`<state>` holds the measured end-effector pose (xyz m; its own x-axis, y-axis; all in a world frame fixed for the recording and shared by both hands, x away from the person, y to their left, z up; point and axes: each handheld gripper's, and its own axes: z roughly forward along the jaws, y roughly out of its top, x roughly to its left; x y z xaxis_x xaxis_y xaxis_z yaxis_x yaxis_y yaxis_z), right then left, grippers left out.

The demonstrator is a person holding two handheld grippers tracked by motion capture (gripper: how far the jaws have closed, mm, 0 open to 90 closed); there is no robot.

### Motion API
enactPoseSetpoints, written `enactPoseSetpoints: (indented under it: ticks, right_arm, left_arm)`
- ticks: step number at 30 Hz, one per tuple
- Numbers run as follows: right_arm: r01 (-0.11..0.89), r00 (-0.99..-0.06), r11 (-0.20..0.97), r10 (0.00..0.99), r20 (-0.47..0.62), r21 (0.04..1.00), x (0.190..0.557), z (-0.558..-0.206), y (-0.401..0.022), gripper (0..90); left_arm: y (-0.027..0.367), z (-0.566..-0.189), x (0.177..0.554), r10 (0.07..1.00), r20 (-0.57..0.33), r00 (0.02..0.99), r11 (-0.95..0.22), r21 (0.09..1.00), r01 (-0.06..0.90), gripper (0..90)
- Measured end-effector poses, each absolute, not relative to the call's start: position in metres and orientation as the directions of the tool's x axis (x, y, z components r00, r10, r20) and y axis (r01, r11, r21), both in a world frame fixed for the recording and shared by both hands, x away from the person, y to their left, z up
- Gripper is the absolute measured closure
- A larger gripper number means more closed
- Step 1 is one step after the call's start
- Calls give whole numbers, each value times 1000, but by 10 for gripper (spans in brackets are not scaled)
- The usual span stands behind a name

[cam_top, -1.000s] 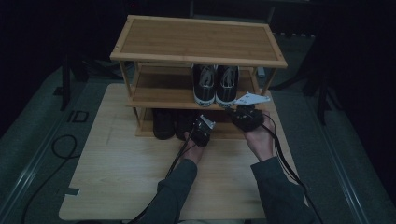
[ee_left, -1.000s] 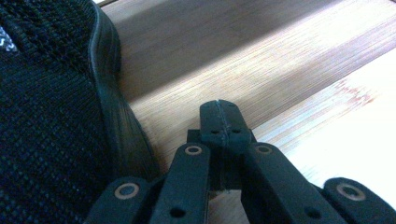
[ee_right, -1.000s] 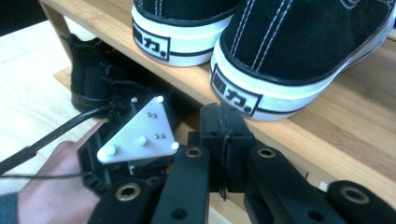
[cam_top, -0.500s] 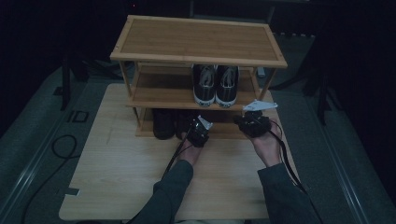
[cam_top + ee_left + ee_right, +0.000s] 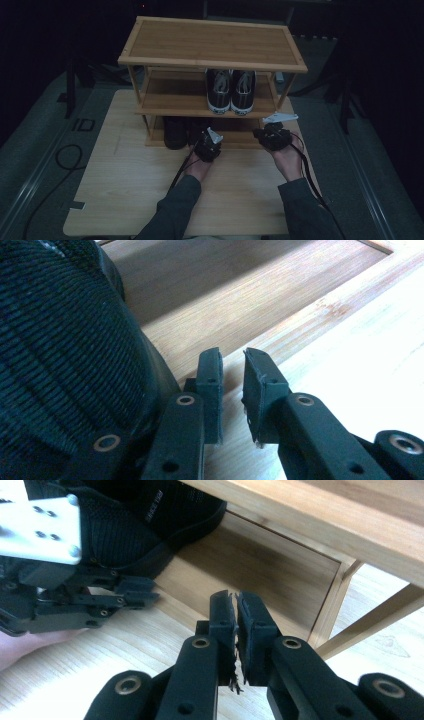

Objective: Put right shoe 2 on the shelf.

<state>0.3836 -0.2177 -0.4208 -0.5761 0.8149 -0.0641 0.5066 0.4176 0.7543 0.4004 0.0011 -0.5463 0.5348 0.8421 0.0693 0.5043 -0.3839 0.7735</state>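
A bamboo shoe rack (image 5: pixel 210 45) stands on the table. A pair of black-and-white sneakers (image 5: pixel 231 90) sits on its middle shelf, and black mesh shoes (image 5: pixel 175 132) (image 5: pixel 60 350) (image 5: pixel 125 525) sit at the left of the bottom shelf. My left gripper (image 5: pixel 205 137) (image 5: pixel 231 357) is at the front edge of the bottom shelf, just right of the nearest black shoe. Its jaws have just been opening and stand apart with nothing between them. My right gripper (image 5: pixel 270 134) (image 5: pixel 235 600) hovers before the bare right half of that shelf, pads together, holding nothing. The right gripper view also catches the left gripper (image 5: pixel 150 591).
The rack rests on a light wooden board (image 5: pixel 125 190) with bare room in front of it. The rack's right front leg (image 5: pixel 370 625) stands just right of my right gripper. A cable (image 5: pixel 60 160) lies on the grey floor at left. The rack's top shelf is bare.
The right hand has come down and toward the table's front, in front of the bottom shelf. The left hand has drawn back slightly from the shoes.
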Motion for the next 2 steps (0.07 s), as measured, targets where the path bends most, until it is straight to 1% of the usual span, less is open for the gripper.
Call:
enactPoseSetpoints:
  ticks: [2]
  right_arm:
    - [512,-573,414,817,-59,753,384,-422,-219,859]
  left_arm:
    - [3,-546,398,839,62,541,-382,775,503,761]
